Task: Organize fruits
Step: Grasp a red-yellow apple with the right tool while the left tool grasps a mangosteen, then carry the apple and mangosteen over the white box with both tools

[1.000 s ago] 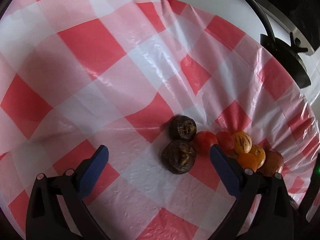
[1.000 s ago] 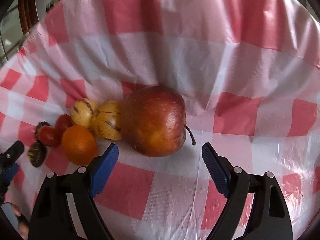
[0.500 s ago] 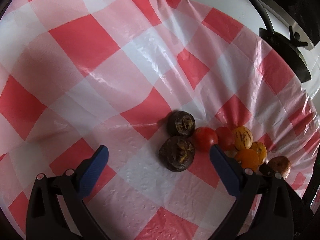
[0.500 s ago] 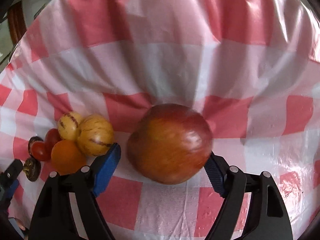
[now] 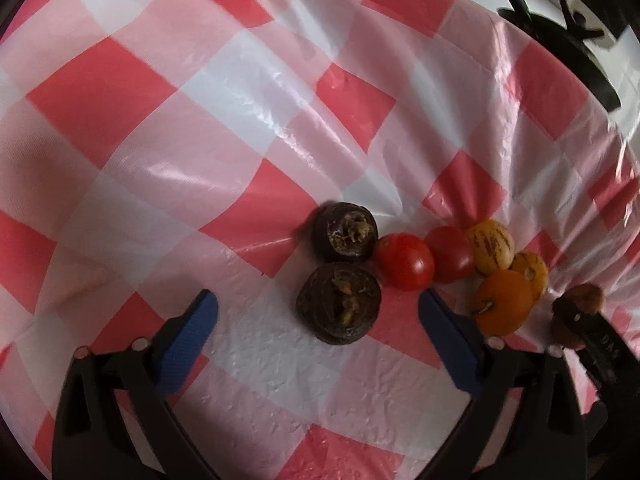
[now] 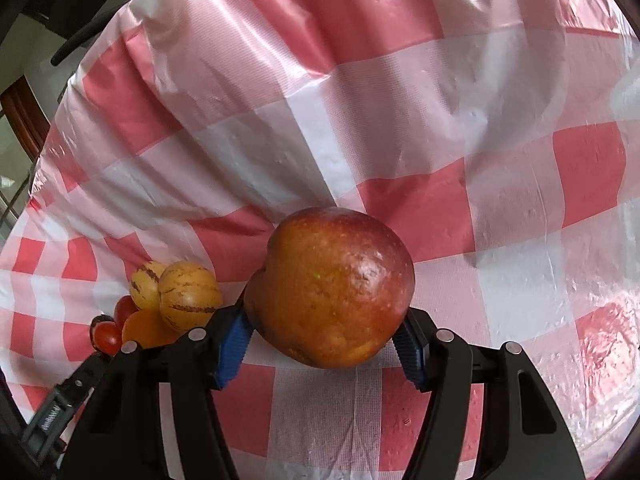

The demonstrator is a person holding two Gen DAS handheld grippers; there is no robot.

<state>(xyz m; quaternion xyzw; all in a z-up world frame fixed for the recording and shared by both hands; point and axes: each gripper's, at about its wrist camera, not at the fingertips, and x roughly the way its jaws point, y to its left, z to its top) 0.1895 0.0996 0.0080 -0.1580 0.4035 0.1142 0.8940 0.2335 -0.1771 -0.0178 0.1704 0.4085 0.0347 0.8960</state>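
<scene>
My right gripper [image 6: 322, 344] is shut on a large red-orange apple [image 6: 332, 288], held between the blue pads above the checked cloth. To its left lie two yellow striped fruits [image 6: 188, 296], an orange fruit [image 6: 146, 328] and small red tomatoes [image 6: 106, 334]. In the left wrist view my left gripper [image 5: 318, 330] is open and empty; a dark brown fruit [image 5: 339, 308] lies between its fingers, a second one [image 5: 346, 232] just beyond. Two tomatoes [image 5: 404, 261], striped fruits [image 5: 490, 246] and the orange fruit [image 5: 502, 306] sit to the right. The apple [image 5: 584, 298] in the right gripper shows at far right.
A red-and-white checked plastic cloth [image 5: 200, 120] covers the table. A black round object with a handle [image 5: 568, 52] stands past the cloth's far right edge on a white surface. The cloth's left edge and a dark bar [image 6: 80, 40] show in the right wrist view.
My right gripper has closed on the apple and lifted it away from the fruit group. My left gripper has stayed open, shifting slightly closer to the dark fruits.
</scene>
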